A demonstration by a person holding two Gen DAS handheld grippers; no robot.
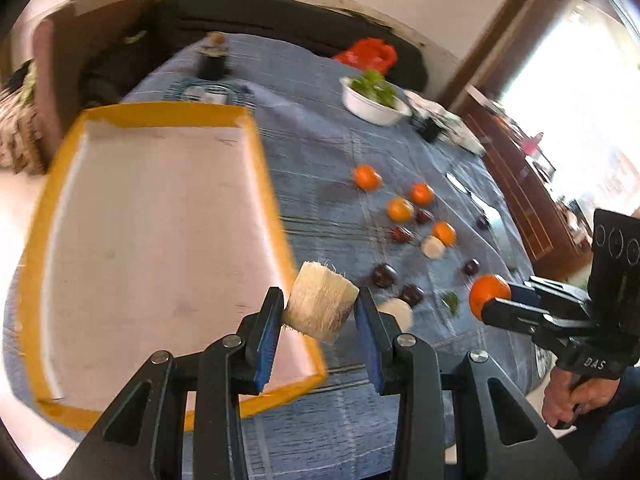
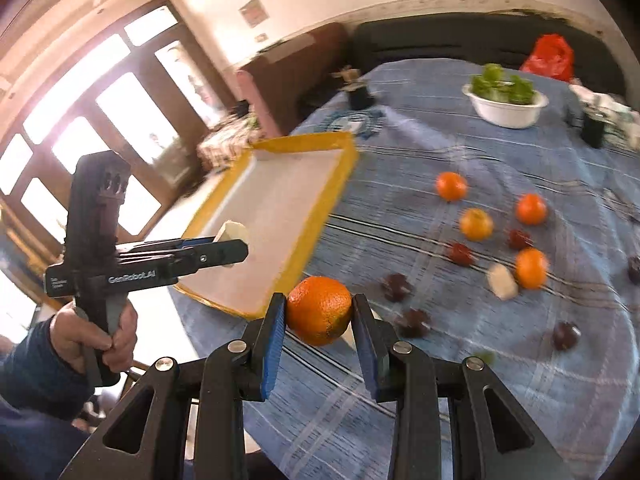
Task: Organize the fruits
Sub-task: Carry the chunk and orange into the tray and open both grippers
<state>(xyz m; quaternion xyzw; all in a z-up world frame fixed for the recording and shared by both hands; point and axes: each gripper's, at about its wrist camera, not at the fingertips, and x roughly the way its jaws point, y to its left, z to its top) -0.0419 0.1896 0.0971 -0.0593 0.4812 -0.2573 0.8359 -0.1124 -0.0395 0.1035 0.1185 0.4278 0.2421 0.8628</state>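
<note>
Left gripper jaws clamped on a pale fibrous chunk over the yellow-rimmed tray at the worktop's left edge; right gripper jaws clamped on an orange beside the tray. Best lowered fully before release, apart from each other. On the worktop: four oranges, roughly six dark fruits, two pale chunks.

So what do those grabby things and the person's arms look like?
Each hand-held gripper, left and right, is black with blue pads and silver bolts. The left one's side says "GenRobot.AI" in white; the right one's says "DAS". The sleeves are dark blue.
</note>
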